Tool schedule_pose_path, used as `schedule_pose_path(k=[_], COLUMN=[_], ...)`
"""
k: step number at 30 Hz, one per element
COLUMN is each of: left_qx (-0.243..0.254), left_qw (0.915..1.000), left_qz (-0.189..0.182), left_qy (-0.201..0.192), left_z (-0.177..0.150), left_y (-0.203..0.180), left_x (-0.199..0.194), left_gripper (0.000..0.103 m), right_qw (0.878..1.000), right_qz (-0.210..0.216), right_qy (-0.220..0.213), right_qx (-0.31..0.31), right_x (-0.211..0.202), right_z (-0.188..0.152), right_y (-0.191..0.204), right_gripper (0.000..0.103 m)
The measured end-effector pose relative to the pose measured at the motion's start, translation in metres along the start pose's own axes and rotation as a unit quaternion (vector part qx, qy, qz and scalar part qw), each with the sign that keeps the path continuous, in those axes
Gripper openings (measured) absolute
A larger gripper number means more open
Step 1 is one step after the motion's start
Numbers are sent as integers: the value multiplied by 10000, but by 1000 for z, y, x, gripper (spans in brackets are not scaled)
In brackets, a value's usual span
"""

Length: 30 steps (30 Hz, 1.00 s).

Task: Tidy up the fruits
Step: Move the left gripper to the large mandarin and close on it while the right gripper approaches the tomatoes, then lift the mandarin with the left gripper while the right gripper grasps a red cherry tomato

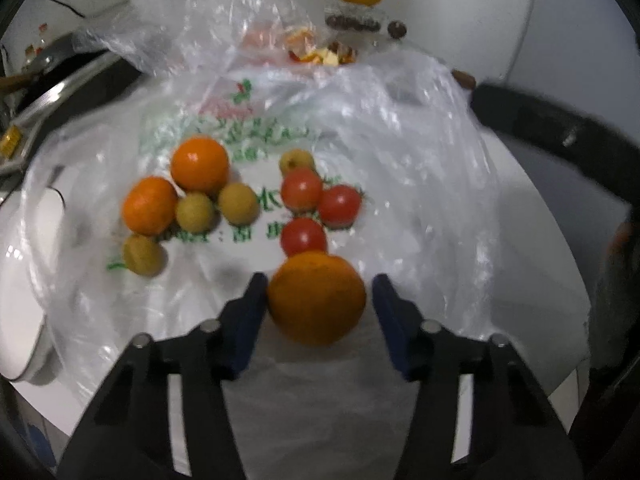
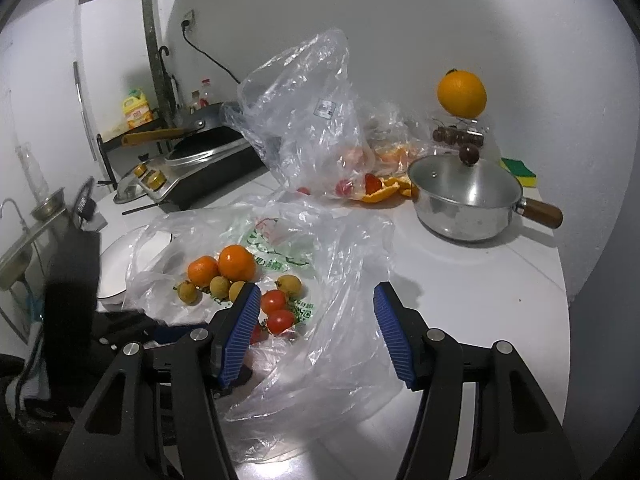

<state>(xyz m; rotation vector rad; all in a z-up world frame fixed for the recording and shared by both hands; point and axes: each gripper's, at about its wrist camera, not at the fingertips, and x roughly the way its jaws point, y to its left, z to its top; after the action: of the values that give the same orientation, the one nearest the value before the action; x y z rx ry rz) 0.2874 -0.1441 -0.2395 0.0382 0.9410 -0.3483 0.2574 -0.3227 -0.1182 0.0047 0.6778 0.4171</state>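
Left wrist view: the left tongs (image 1: 318,304) straddle an orange (image 1: 316,298) that lies on the spread plastic bag (image 1: 420,184). The left pad looks to be at the fruit's skin, while a thin gap shows at the right pad, so the tongs are not yet clamped; blur hides the exact contact. The bag lies flat on the counter (image 1: 532,216) like a mat, probably so the fruit stays gathered and reachable. Just beyond the tongs sit 3 cherry tomatoes (image 1: 304,236), the nearest touching the orange's far side. Further ahead and to the left of the tongs are 2 mandarins (image 1: 200,164) with small yellow-brown fruits (image 1: 238,204) packed around them. The tongs point steeply down at the counter, a pose suited to taking the orange from above.

Right wrist view: the right tongs (image 2: 316,332) stand open and hold nothing, hovering over crumpled bag plastic near the counter's edge. They tilt moderately downward. The fruit pile lies ahead and left of them, the tomatoes just past the left pad. Well ahead to the right stands a steel pot (image 2: 468,204) with a lid. Another orange (image 2: 462,94) sits on a clear container beyond it. A second bag (image 2: 304,112) stands puffed up ahead, with peels beside it. I judge the right tongs are waiting while the left takes its fruit.
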Motion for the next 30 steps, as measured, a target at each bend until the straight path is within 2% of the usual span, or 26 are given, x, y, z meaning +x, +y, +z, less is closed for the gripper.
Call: schedule_pose_path(k=[2, 6, 17, 24, 26, 30], left_qx=[4, 20, 178, 84, 36, -6], left_qw=[10000, 9998, 9975, 9959, 9954, 9946], left_qz=[-39, -169, -287, -213, -202, -158], left_qy=[-19, -71, -617, -873, -933, -1028], left_z=[-2, -4, -1, -3, -4, -5], left_y=[2, 5, 13, 31, 38, 49], left_x=[0, -4, -41, -59, -63, -67], left_gripper=[47, 47, 47, 47, 47, 47], right_qw=[10000, 9999, 9992, 9989, 9987, 9978], right_qz=[-19, -43, -194, -259, -278, -267], right_qy=[-46, -63, -187, 78, 186, 449], right_qx=[-9, -84, -285, -380, -394, -410], right_x=[-2, -3, -6, 12, 19, 37], right_z=[1, 1, 10, 11, 10, 8], right_y=[2, 9, 36, 51, 56, 64], right_gripper=[63, 63, 63, 62, 56, 55])
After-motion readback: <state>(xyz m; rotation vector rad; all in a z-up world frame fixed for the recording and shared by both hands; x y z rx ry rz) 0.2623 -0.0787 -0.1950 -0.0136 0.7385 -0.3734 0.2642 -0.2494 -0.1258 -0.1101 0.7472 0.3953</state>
